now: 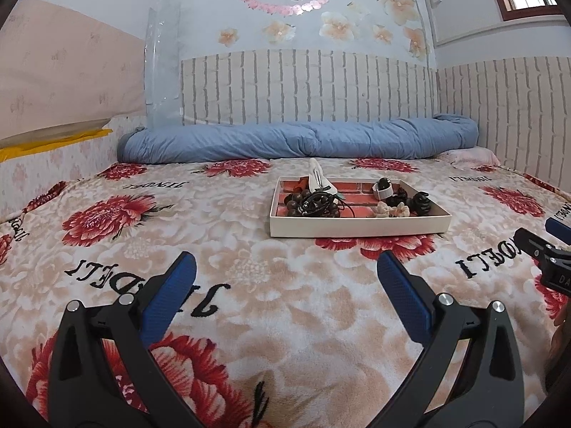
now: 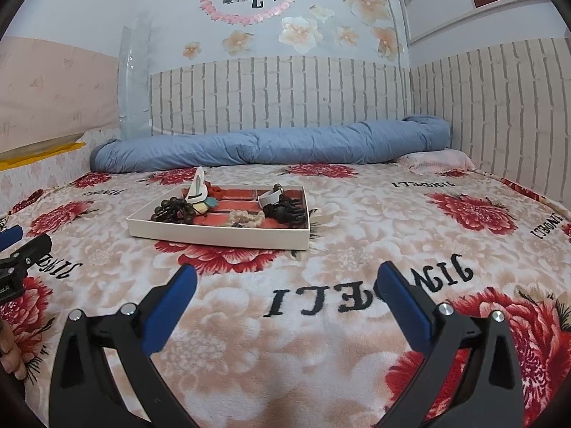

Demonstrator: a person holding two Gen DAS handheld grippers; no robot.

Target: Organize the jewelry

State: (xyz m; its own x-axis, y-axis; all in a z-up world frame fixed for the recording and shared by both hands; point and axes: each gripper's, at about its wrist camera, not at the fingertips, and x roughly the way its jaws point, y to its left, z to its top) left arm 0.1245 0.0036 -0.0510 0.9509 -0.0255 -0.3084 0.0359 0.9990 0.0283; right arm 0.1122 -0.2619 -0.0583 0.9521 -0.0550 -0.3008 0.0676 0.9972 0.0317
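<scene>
both tongs, left tongs [image 1: 285, 264] and right tongs [image 2: 285, 274], agape over blanket [image 1: 249, 285]; jewelry tray [image 1: 357, 226] beyond.

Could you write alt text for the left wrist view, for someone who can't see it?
An open gripper hovers over a flowered blanket, facing a shallow white tray of beads, clips and other jewelry. A rolled blue quilt lies behind.

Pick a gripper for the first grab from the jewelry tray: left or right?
Left, marginally. In the left wrist view the tray sits nearly straight ahead of the open left gripper. In the right wrist view it lies off to the left of the open right gripper. Both are empty and short of the tray.
</scene>
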